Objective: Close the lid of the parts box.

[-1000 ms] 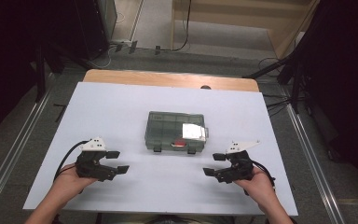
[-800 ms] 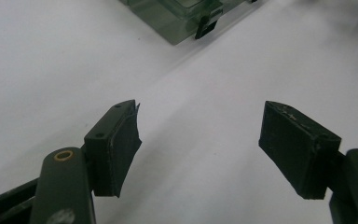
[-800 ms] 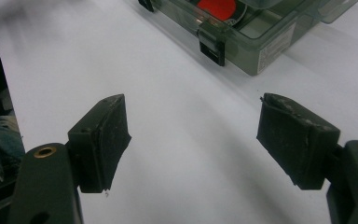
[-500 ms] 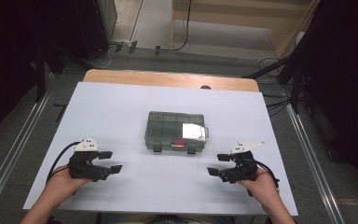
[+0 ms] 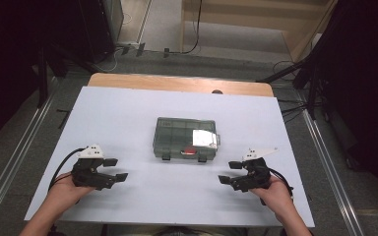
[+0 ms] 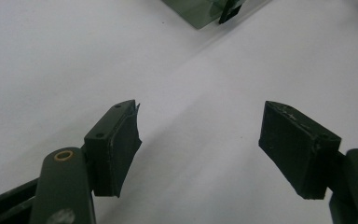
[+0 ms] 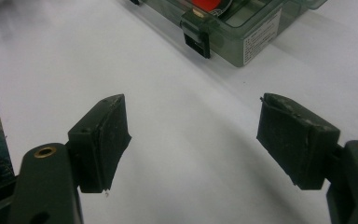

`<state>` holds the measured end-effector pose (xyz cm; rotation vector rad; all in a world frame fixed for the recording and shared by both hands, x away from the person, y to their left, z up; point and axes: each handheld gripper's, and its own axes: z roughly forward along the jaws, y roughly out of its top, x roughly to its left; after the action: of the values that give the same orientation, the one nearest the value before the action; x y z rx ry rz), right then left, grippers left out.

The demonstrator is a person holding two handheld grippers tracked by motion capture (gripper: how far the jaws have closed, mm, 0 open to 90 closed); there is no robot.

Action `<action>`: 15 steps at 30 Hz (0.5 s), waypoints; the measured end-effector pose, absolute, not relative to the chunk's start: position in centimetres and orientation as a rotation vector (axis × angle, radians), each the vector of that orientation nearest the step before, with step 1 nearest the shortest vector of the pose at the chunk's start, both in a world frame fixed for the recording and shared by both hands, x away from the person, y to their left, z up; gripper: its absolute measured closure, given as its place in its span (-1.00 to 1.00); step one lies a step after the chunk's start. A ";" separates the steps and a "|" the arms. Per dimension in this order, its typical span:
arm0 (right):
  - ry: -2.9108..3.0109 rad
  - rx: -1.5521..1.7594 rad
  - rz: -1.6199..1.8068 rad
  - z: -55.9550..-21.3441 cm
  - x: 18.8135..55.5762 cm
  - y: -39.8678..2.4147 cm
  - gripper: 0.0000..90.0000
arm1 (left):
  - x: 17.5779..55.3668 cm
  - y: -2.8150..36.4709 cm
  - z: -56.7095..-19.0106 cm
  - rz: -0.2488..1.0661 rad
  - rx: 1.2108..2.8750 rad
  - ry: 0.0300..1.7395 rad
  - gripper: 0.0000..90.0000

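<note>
Box: translucent grey-green compartment box (image 5: 186, 139), lid closed, flat at centre of table (image 5: 128, 113); white label at its right end, red item visible inside near front edge.
Latches: two dark latches (image 7: 196, 41) on front wall, both down.
Left gripper: left gripper (image 5: 115, 169) held low over table, near-left of box, well apart from it; jaws spread wide, nothing between them.
Right gripper: right gripper (image 5: 230, 173) held low, near-right of box, apart from it; jaws spread wide, empty.
Table surface: white, bare between grippers.
</note>
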<state>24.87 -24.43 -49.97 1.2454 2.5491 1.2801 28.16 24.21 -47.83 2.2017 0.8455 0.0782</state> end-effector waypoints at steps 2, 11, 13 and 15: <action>2.550 1.247 1.279 -50.0 25.0 -24.4 -0.43 | 28.1 24.2 -47.8 0.077 2.203 0.844 -0.38; 2.556 1.248 1.273 -50.0 24.9 -24.3 -0.43 | 28.1 24.2 -47.8 0.076 2.204 0.840 -0.38; 2.556 1.255 1.273 -50.0 24.9 -24.3 -0.43 | 28.1 24.2 -47.8 0.076 2.204 0.840 -0.38; 2.556 1.259 1.270 -50.0 24.9 -24.3 -0.43 | 28.1 24.1 -47.8 0.076 2.205 0.839 -0.38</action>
<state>24.93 -24.31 -49.99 1.2593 2.5563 1.2701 28.12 24.15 -47.85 2.2051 0.8393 0.0760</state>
